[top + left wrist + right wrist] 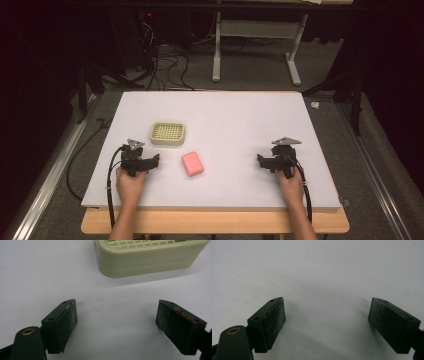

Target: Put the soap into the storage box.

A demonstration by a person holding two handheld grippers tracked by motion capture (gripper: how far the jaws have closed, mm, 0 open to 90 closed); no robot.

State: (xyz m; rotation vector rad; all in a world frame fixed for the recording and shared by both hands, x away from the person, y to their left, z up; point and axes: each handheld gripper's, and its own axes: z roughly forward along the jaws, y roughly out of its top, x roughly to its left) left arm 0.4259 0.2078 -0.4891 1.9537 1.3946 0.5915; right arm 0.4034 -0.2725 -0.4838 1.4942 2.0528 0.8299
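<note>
A cream soap dish point(167, 133) with a grid top sits on the white board point(235, 115), left of centre. A pink bar of soap point(192, 163) lies flat just in front and to the right of it. My left gripper point(139, 153) rests on the board near the front left, held by a hand, a short way before the dish. In the left gripper view my left gripper point(116, 312) stands open with nothing between its jaws, and the dish point(147, 257) is just ahead, slightly right. My right gripper point(280, 156) is at the front right, open point(327, 311) over bare board.
The white board lies on a wooden table point(215, 222) whose edge shows at the front. Behind the table stand a white frame's legs point(216, 60) and loose cables point(165, 65) on the floor. A metal rail point(50, 170) runs along the left side.
</note>
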